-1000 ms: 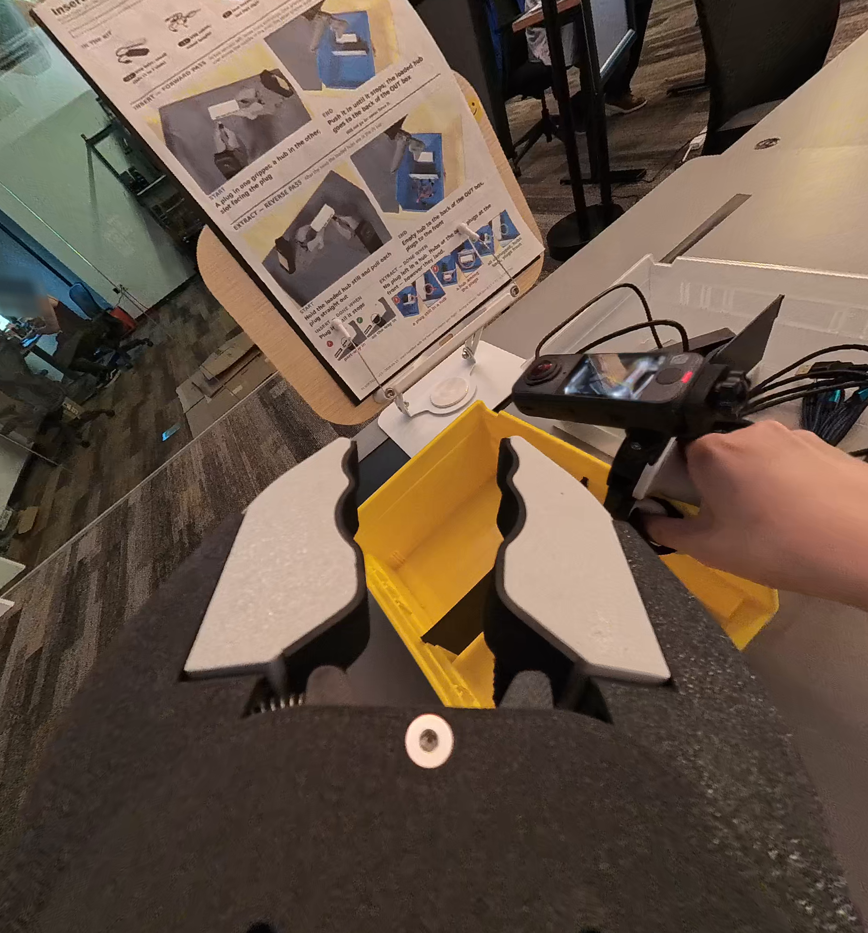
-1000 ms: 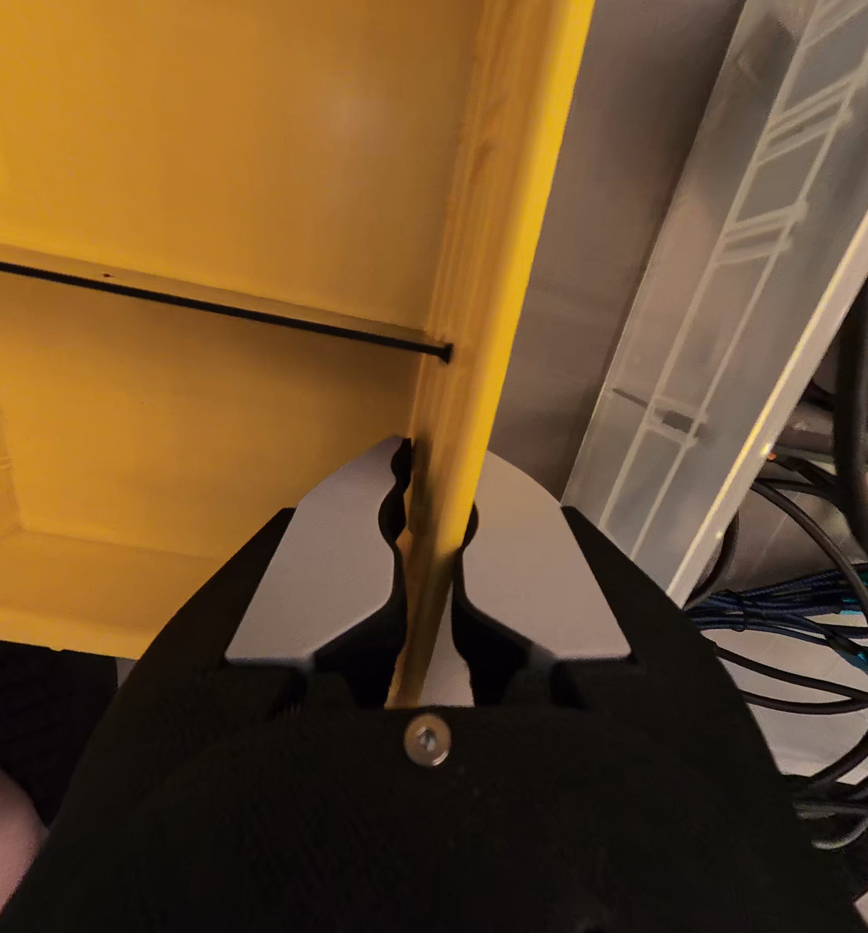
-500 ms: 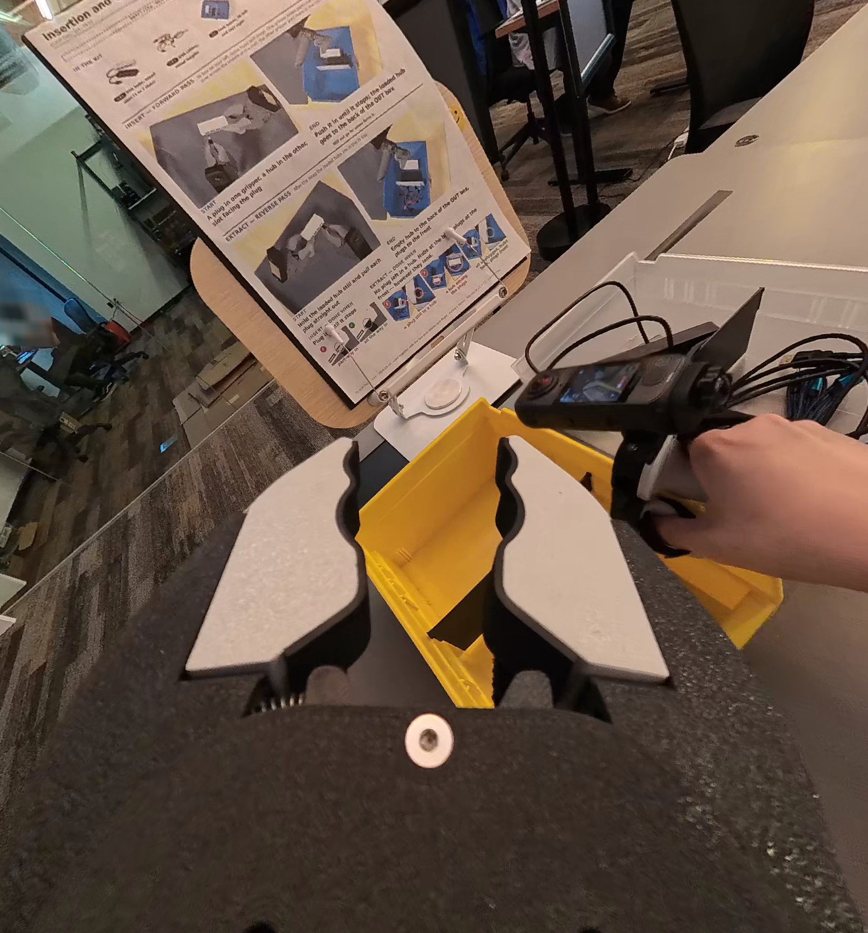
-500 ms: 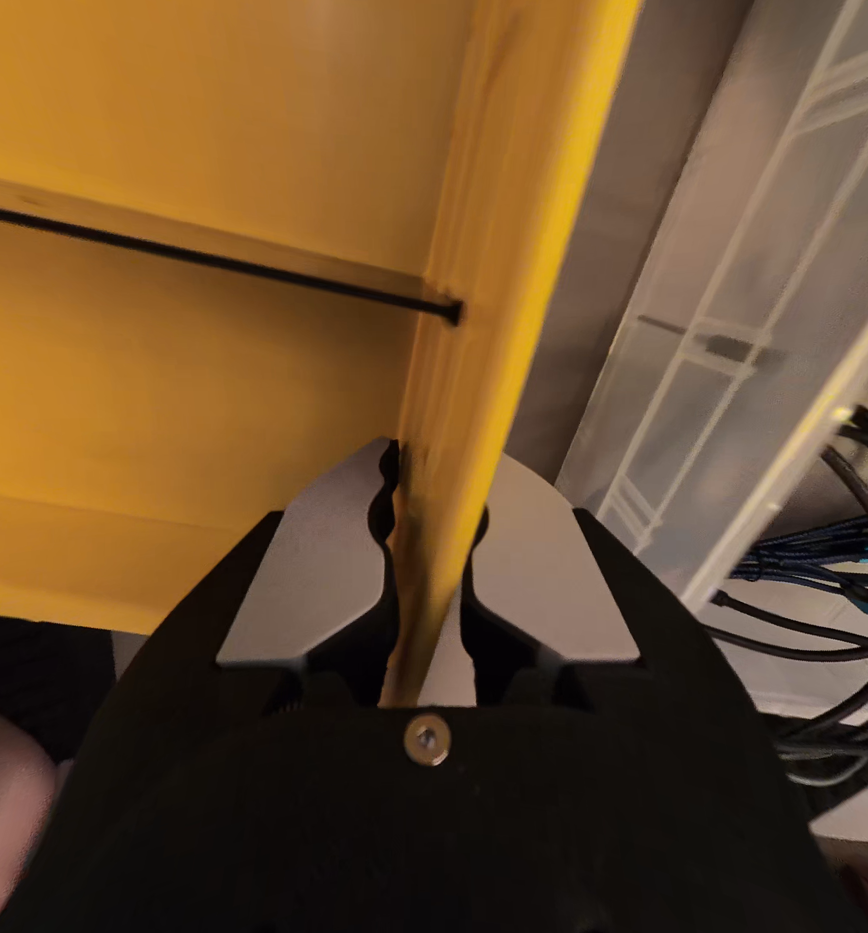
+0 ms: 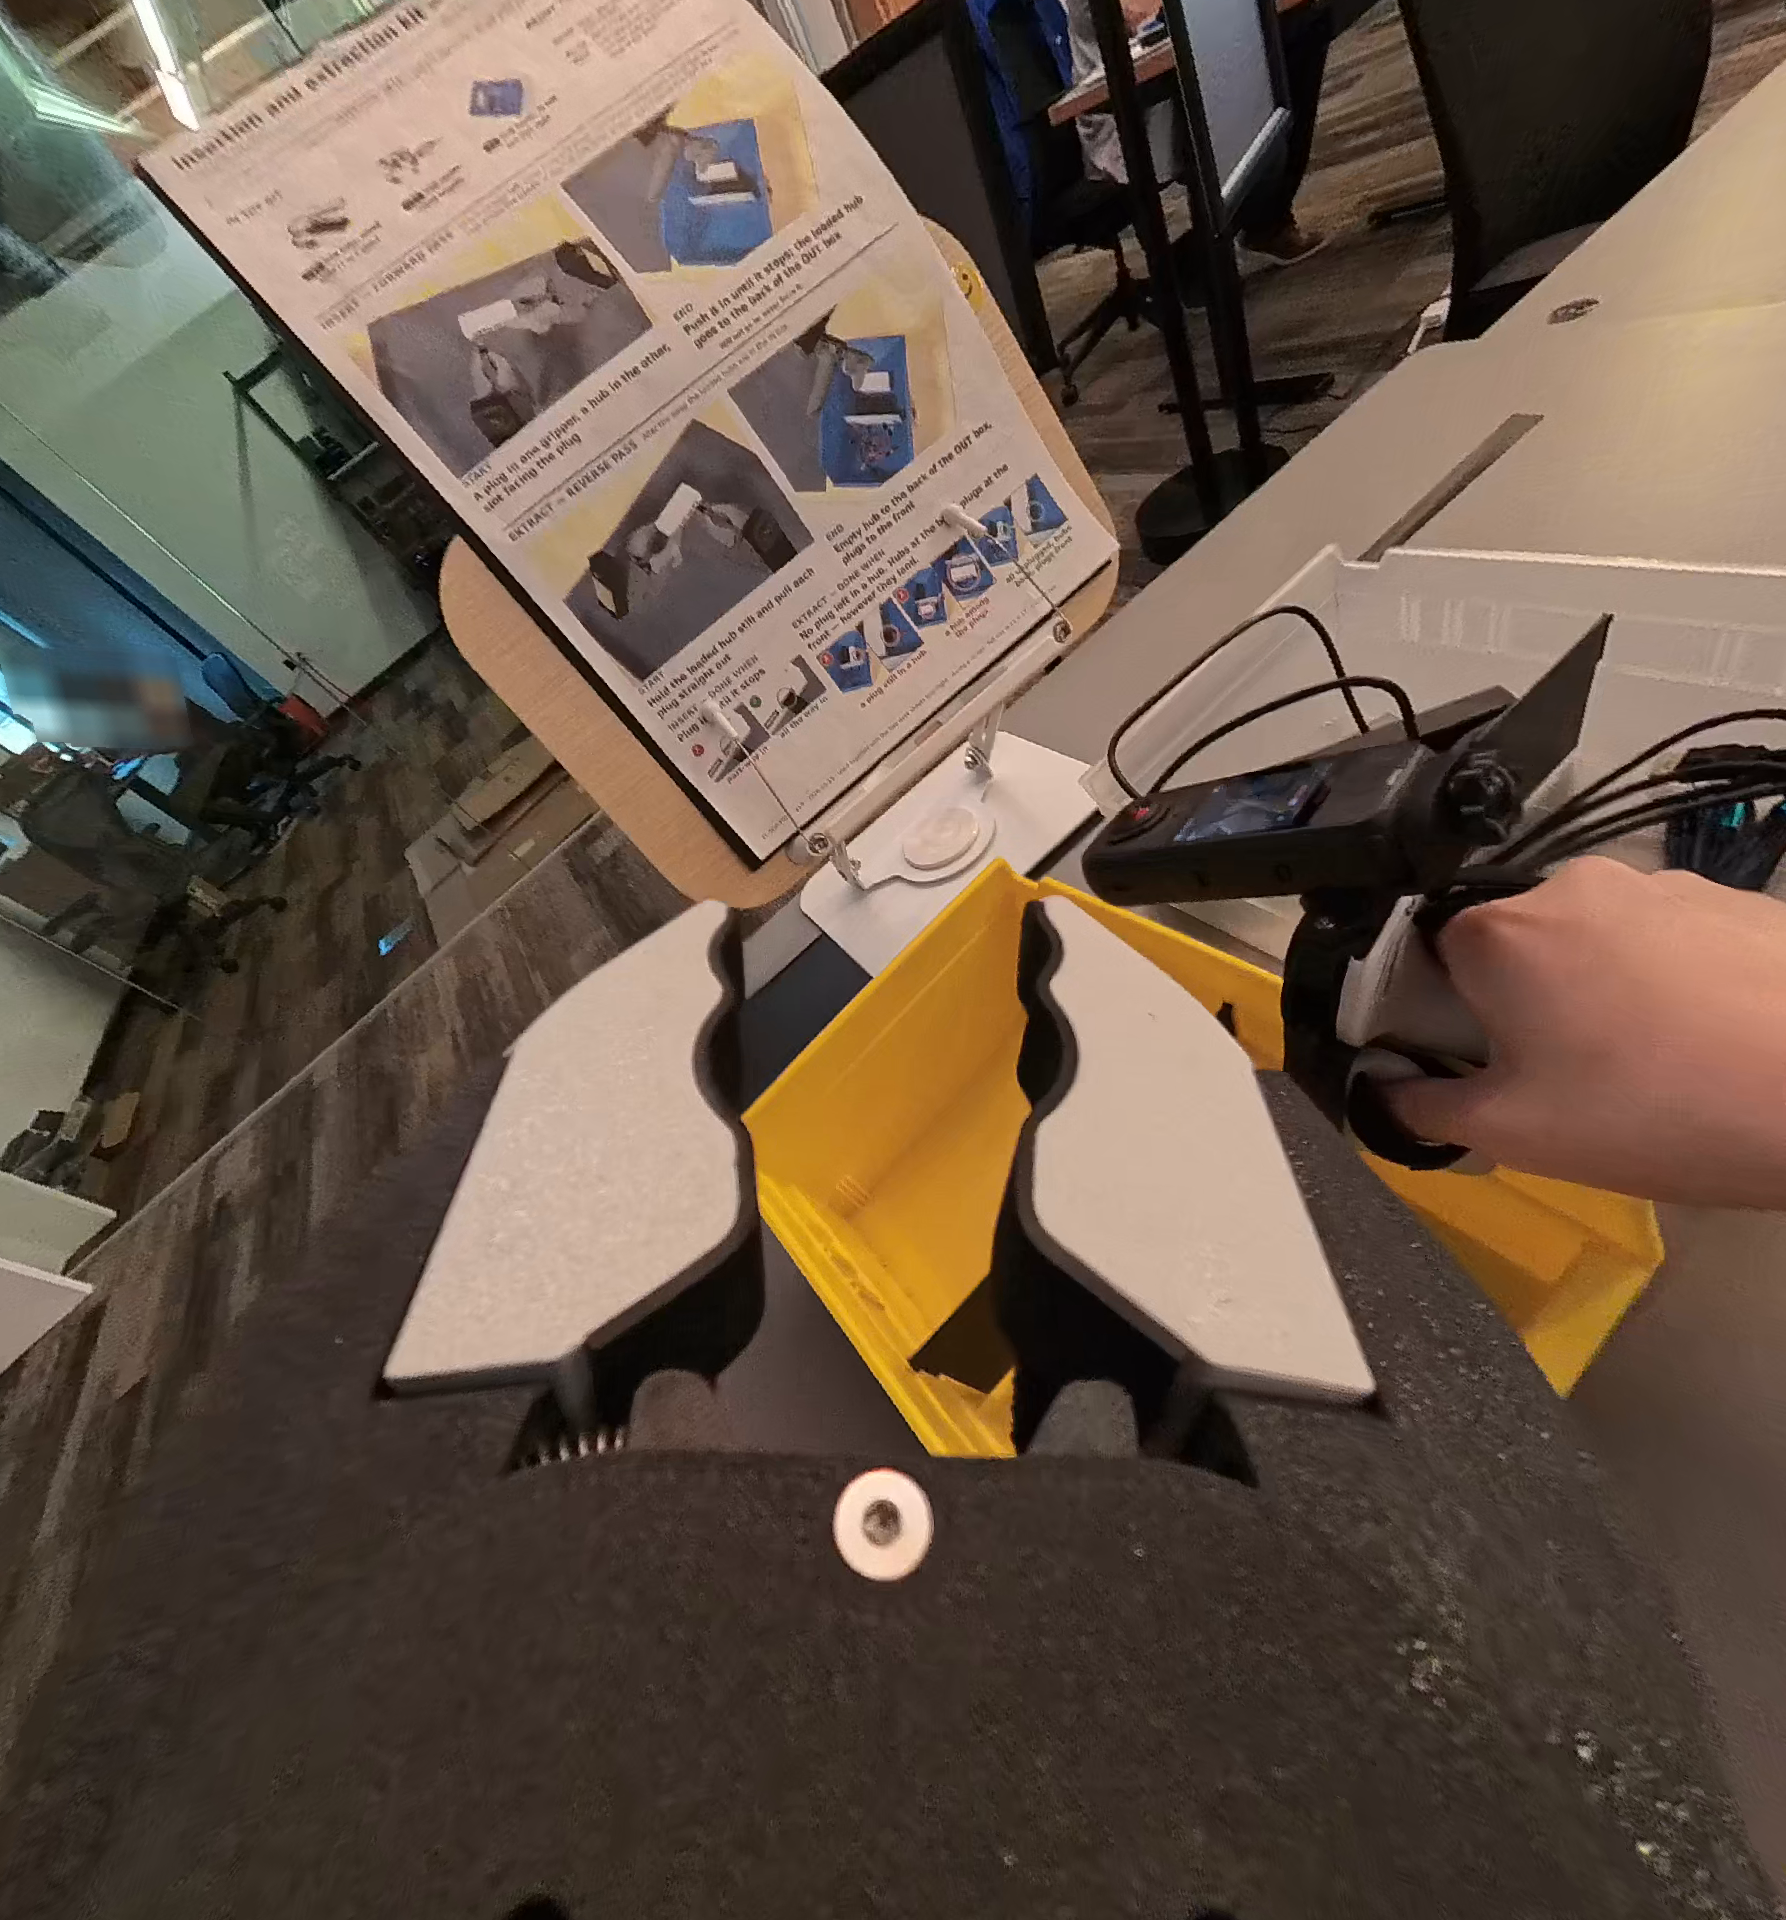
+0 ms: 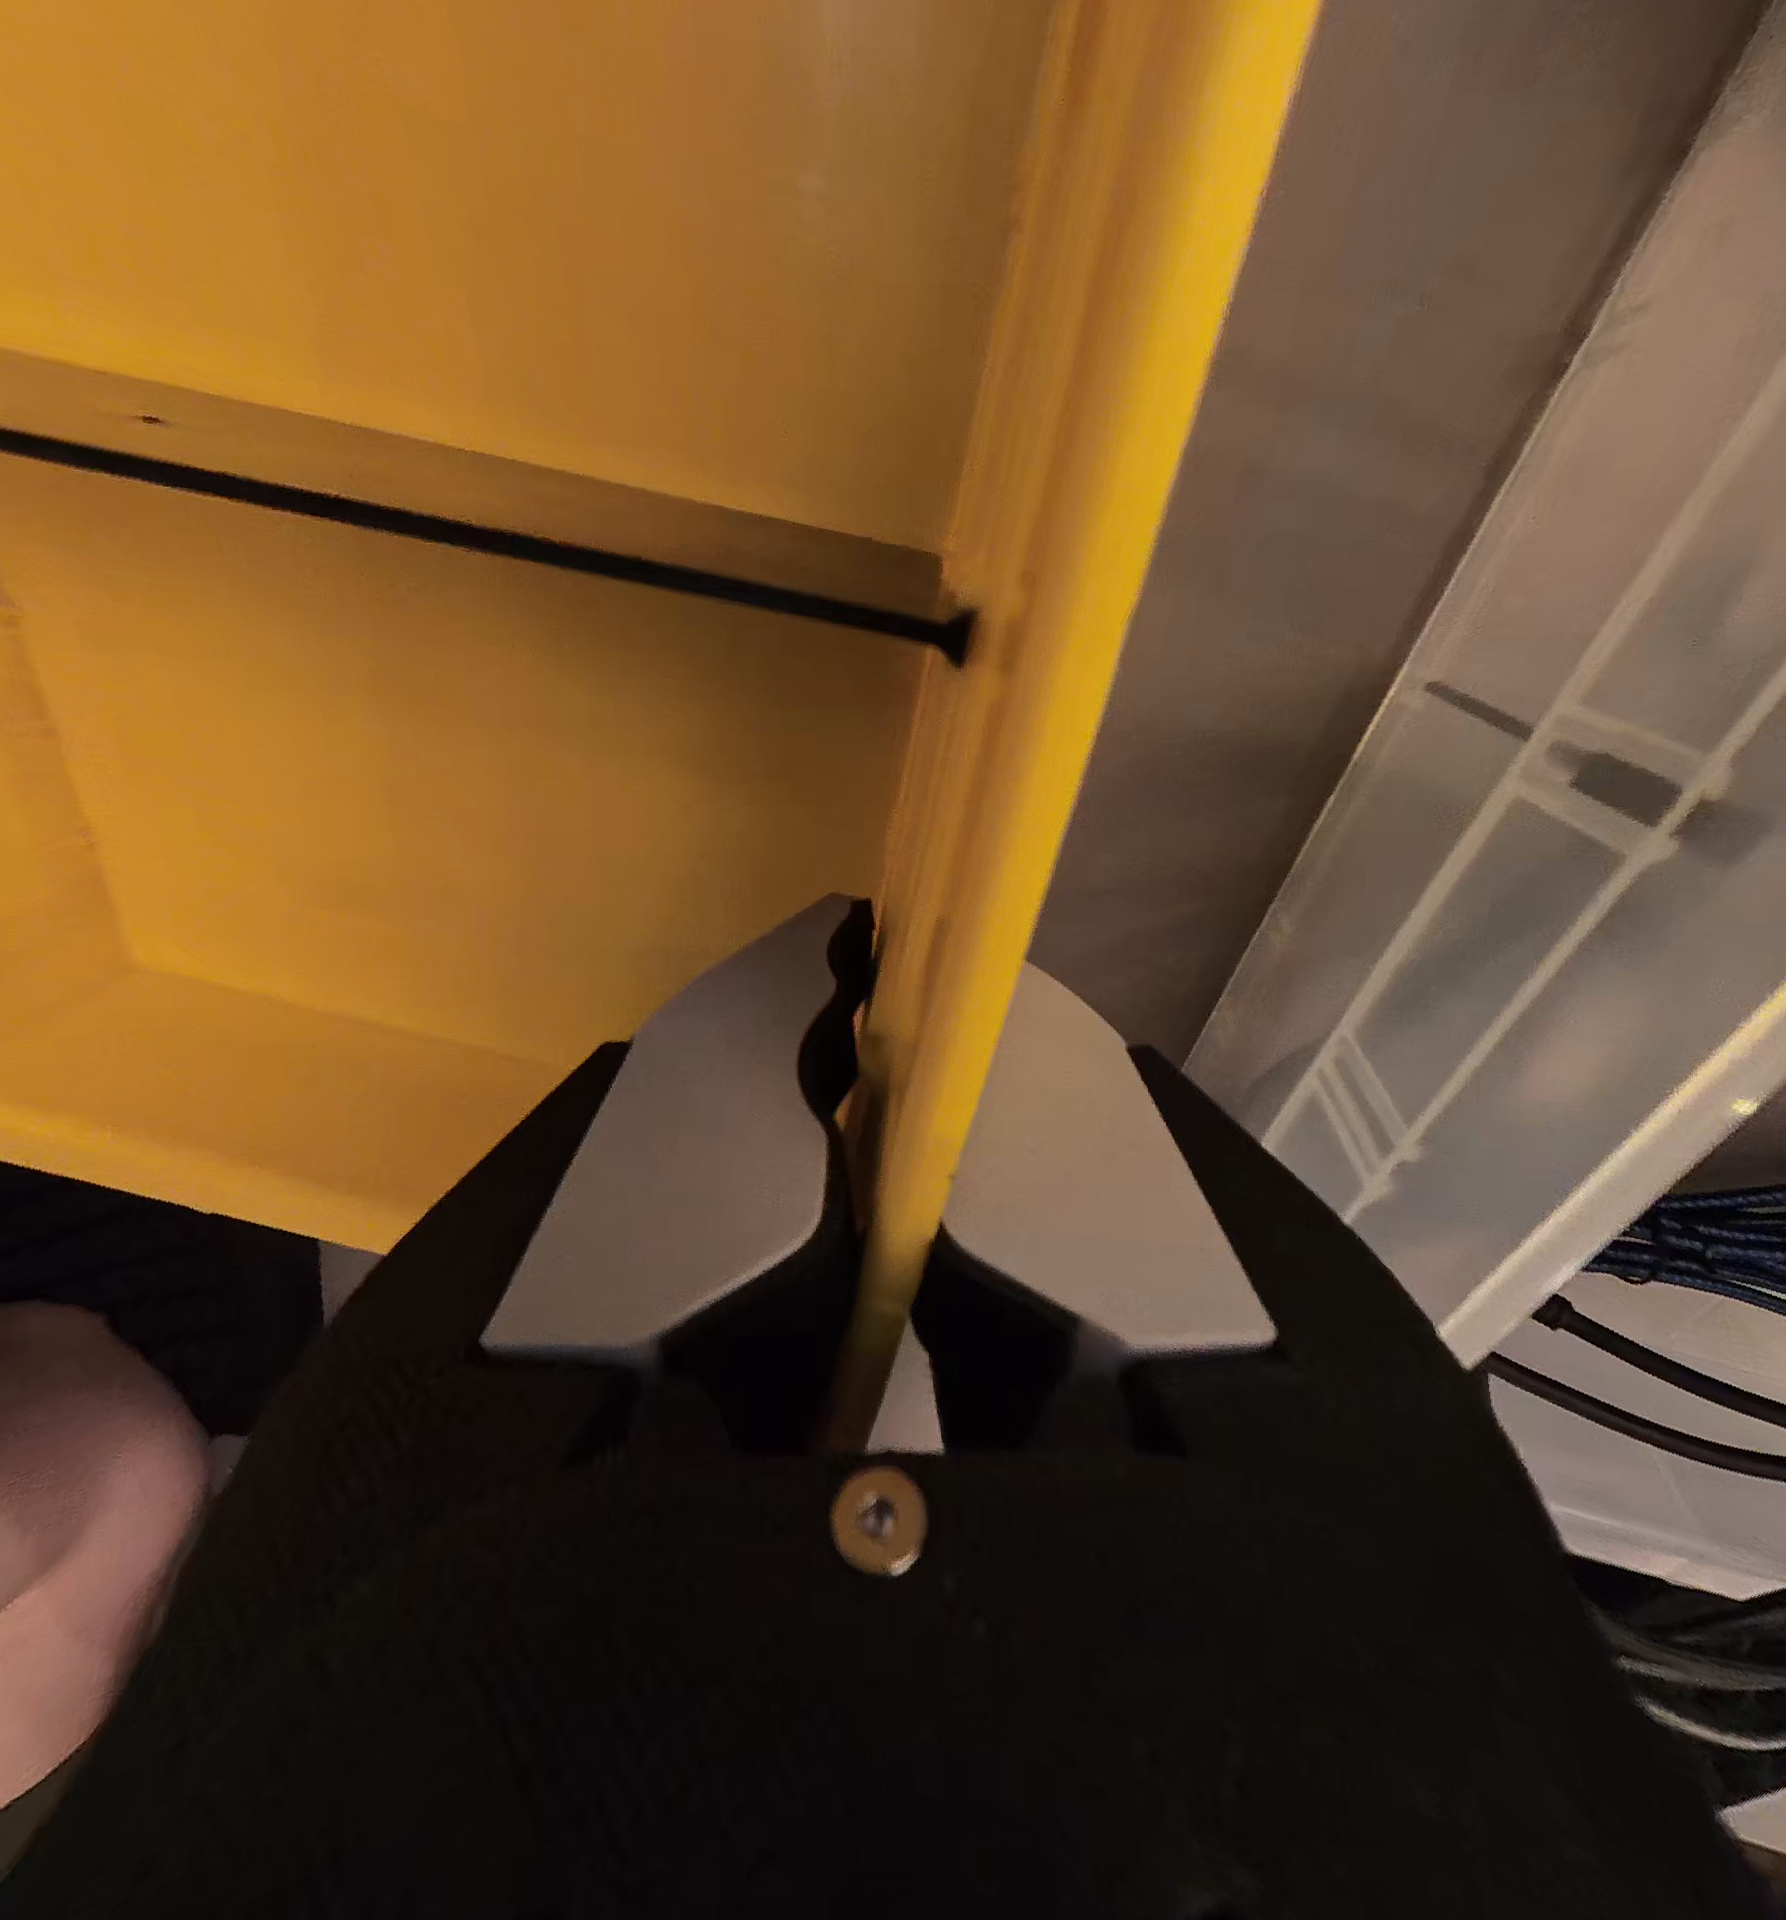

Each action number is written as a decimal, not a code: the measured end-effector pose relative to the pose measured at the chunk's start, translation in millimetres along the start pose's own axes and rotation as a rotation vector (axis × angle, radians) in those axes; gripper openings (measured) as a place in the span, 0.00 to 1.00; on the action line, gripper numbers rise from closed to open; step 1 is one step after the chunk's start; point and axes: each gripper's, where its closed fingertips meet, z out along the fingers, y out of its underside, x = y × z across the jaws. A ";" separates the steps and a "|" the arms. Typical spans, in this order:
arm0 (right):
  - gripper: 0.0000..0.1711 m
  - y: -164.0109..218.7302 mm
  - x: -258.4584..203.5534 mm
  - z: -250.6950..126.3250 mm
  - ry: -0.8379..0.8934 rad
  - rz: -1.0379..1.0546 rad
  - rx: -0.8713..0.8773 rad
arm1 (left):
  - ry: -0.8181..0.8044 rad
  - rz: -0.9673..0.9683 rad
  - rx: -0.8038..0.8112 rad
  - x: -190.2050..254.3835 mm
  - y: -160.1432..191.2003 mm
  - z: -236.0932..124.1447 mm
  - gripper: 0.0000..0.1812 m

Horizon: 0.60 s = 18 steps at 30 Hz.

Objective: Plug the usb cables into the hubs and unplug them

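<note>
Your right tool (image 6: 894, 1122) stays clamped on the yellow bin (image 6: 1076, 520) wall, left tool (image 5: 878, 1132) spread empty above it; repositioning precedes fetching cables (image 6: 1741, 1236) beside it.

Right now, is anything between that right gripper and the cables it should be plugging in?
Yes. The right gripper is shut on the yellow bin wall, and the clear bin's wall stands before the cables.

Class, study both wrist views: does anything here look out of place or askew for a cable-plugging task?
Yes. The right gripper is clamped on the side wall of the yellow bin, not on a cable or hub. The bin looks tipped, one end raised off the table. The left gripper is open and empty.
</note>
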 end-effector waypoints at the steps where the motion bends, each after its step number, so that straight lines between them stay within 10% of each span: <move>1: 0.03 -0.4 -0.1 -1.2 0.004 -0.007 -0.005 | -0.017 0.002 0.010 -2.0 -2.1 -0.2 0.28; 18: 0.02 -5.9 -1.4 -19.5 -0.045 -0.082 -0.046 | -0.172 -0.012 0.024 -24.3 -4.5 -5.7 0.29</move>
